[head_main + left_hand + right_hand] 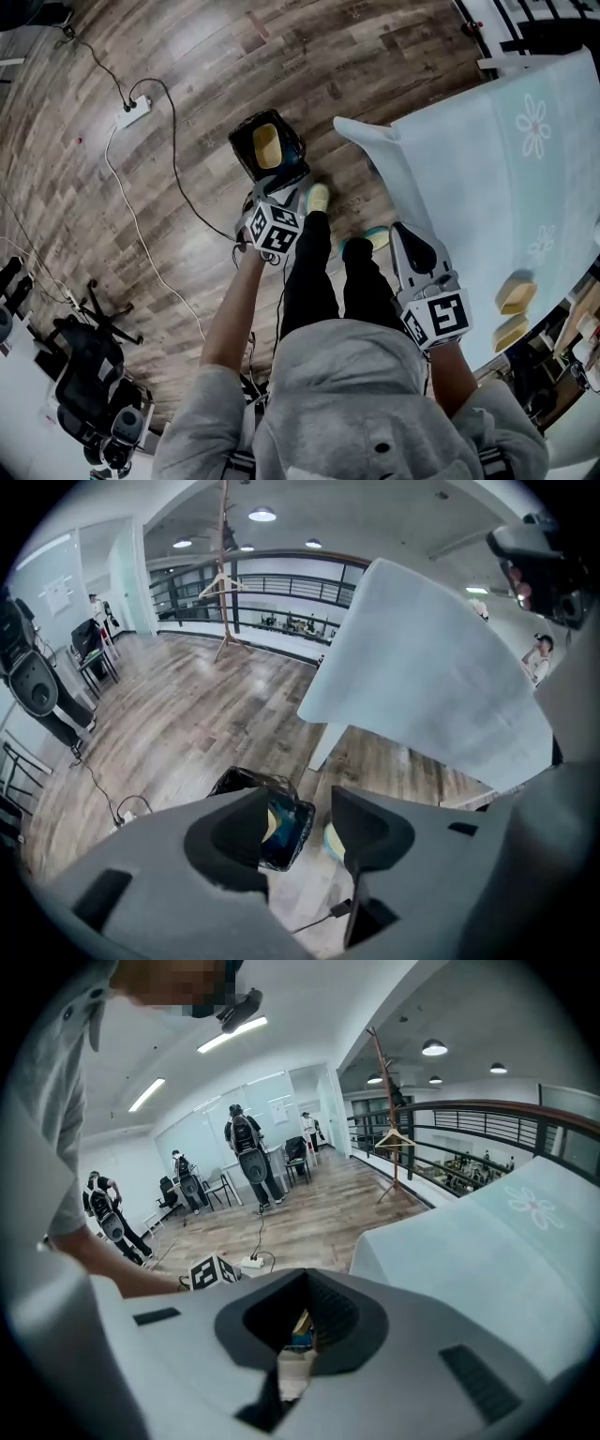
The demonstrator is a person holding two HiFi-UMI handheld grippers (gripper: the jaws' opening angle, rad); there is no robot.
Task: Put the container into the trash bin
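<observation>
The floor [187, 56] is streaky wood. The trash bin [242, 155] is lined with shiny black plastic. The table cover [506, 206] looks like smooth, pale cloth. The hoodie [356, 394] is soft grey cloth.

The person wears a grey hooded top [356, 394] with sleeves that end above the elbows, black trousers [323, 272] and pale shoes [319, 197]. The left gripper [281, 187] and the right gripper [405, 234] have smooth light-grey shells, with dark hollows on the inner faces of the jaws. Each carries a white cube printed with black square markers: the left cube [274, 228] and the right cube [439, 317].
</observation>
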